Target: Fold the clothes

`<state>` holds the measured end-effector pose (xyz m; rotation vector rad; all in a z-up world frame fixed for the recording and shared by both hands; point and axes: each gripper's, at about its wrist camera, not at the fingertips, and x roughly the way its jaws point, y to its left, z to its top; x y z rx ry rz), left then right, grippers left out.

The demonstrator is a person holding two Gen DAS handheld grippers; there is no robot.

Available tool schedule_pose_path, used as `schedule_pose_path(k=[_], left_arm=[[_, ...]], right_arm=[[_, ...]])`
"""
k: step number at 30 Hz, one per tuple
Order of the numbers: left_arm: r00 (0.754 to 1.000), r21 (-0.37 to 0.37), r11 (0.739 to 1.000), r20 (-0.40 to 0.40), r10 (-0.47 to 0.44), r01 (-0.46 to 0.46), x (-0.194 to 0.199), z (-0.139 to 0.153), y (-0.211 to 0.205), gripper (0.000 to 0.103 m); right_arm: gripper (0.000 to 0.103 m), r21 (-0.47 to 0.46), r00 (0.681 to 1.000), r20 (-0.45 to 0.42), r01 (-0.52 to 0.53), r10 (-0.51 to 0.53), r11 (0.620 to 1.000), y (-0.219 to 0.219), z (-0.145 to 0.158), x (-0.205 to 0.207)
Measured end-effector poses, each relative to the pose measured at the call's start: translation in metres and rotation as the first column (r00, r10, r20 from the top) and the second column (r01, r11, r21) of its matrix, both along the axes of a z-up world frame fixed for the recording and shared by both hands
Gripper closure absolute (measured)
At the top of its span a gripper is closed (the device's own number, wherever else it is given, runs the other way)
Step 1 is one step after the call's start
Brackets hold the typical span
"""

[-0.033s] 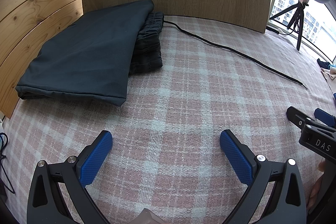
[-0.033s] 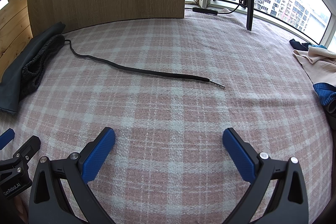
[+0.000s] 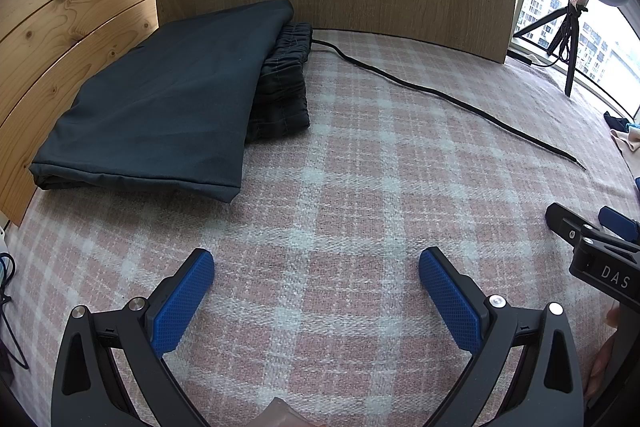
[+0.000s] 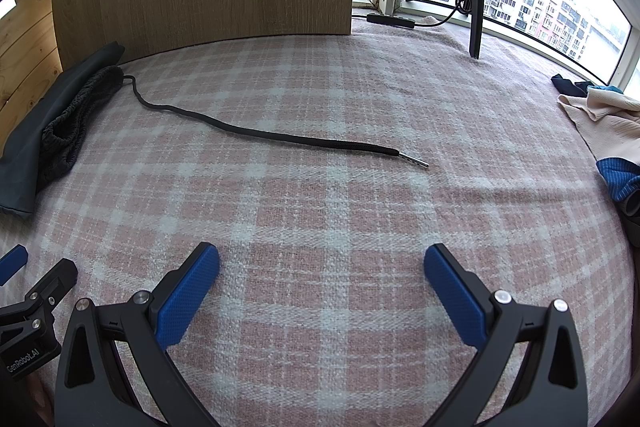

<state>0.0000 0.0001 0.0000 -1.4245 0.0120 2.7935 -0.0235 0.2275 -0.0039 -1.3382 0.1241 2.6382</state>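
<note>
Two grippers hover side by side over a pink plaid blanket (image 3: 360,187), each with its blue fingers spread wide and nothing between them.

Far left, against the wooden boards, lies the dark folded garment (image 3: 168,107), its elastic waistband (image 3: 286,83) peeking out from under the top layer. It looks parked there on purpose: squared up, flat, pushed to the edge so the middle stays free for whatever comes next. The left gripper (image 3: 316,291) points toward it, but the garment sits well apart, ahead and to the left of the left-hand pad, touched by neither finger.

From the waistband a black drawstring (image 4: 272,137) trails rightward across the open blanket, ending in a metal tip (image 4: 414,159). My guess is that this loose cord is the one untidy bit left on that piece. It lies ahead of the right gripper (image 4: 322,291), with the tip roughly in line with the right-hand pad, still clear of both.

At the far right edge a cream garment (image 4: 600,119) and something blue (image 4: 616,175) are heaped unfolded near the window, likely waiting their turn, well beyond the right fingers.
</note>
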Motion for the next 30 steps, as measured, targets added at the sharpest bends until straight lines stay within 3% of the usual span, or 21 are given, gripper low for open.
schedule_pose_path(k=[24, 30], left_arm=[[1.000, 0.002, 1.000, 0.005, -0.005, 0.005, -0.001, 0.000, 0.000, 0.000], [0.996, 0.012, 1.000, 0.084, -0.022, 0.021, -0.009, -0.001, 0.002, 0.001]], right_arm=[[0.000, 0.004, 1.000, 0.018, -0.003, 0.003, 1.000, -0.001, 0.002, 0.002], [0.000, -0.014, 0.999, 0.051, 0.010, -0.010, 1.000, -0.001, 0.003, 0.008]])
